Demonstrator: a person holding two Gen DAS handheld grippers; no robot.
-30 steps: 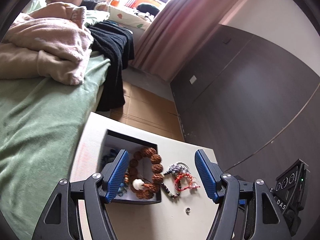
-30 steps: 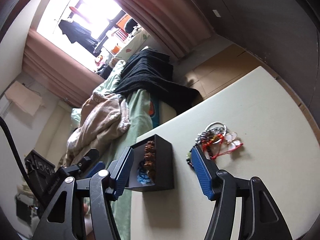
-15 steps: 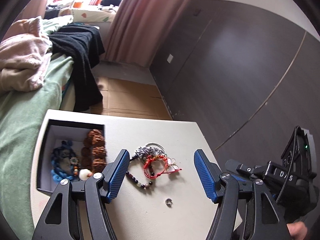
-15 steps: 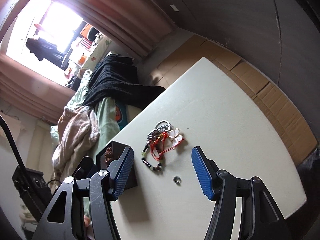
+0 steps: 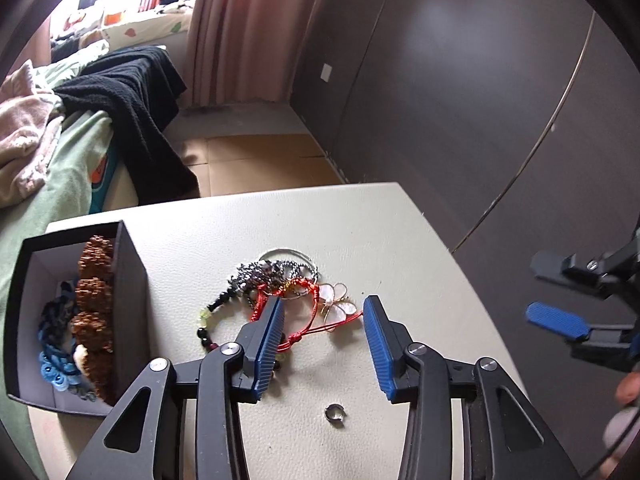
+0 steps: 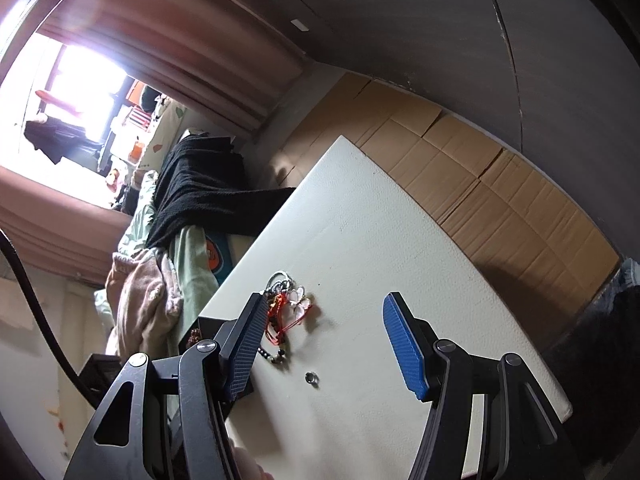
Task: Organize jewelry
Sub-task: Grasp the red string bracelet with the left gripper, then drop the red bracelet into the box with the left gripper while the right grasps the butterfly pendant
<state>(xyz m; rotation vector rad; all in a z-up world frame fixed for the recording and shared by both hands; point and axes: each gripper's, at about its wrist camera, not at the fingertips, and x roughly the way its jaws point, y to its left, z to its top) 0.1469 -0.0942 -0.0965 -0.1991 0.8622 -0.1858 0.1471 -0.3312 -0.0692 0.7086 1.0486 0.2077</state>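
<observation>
Table top (image 5: pixel 400 240): matt cream, finely grained like leatherette. Box (image 5: pixel 132 292): matt black card, pale lining. Brown beads (image 5: pixel 94 292): rough, knobbly. Ring (image 5: pixel 334 415): shiny metal. Red cord (image 5: pixel 312 328): woven thread. Gripper pads (image 5: pixel 378 346): ribbed blue, rubber-like.

A cream table (image 5: pixel 320 224) stands beside a bed (image 5: pixel 52 200) covered in a pale green sheet. A black knitted throw (image 5: pixel 132 96) hangs over the bed's edge, with a pink blanket (image 5: pixel 20 136) bunched next to it. Flattened cardboard (image 6: pixel 472 168) covers the floor. Dark panelled walls (image 5: pixel 460 80) meet dusty pink curtains (image 5: pixel 248 28), and bright daylight pours through the window (image 6: pixel 80 76).
</observation>
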